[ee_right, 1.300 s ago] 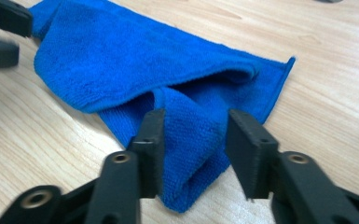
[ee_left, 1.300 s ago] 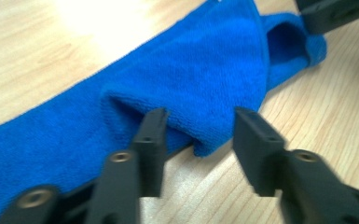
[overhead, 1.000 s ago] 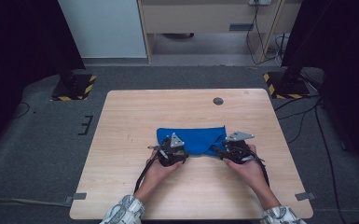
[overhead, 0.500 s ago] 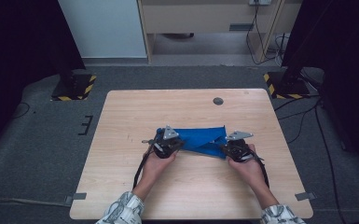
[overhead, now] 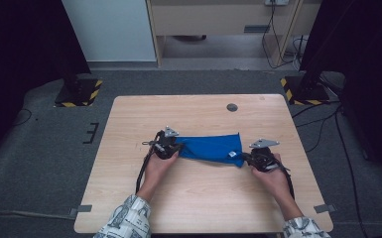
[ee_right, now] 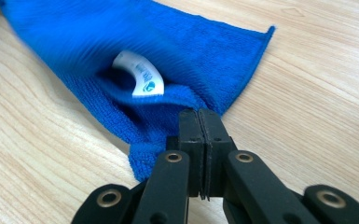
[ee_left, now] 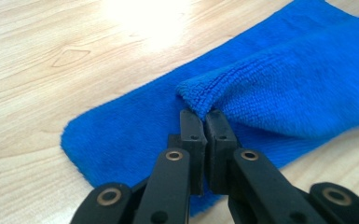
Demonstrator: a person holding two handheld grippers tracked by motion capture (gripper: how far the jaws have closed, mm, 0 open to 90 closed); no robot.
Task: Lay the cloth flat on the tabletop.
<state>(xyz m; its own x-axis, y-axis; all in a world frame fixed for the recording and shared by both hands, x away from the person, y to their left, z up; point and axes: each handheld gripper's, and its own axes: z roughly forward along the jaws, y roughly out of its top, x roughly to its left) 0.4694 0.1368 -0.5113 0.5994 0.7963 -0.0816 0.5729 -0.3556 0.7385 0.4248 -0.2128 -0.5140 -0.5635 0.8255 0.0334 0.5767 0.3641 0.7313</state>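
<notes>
there is a small white tag [ee_right: 140, 77] sewn to the blue cloth [ee_right: 200, 51], curled over on itself. it bears a little round blue mark and a line of tiny blue print, too small and bent to read. from the high view the tag [overhead: 232, 154] is just a white speck.

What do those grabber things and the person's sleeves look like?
Each gripper is black: the left gripper and right gripper carry a grey three-cornered plate on top and trail a black cable. Their flat fingers have brass-coloured rivets. The sleeves are white with a dark pattern.
</notes>
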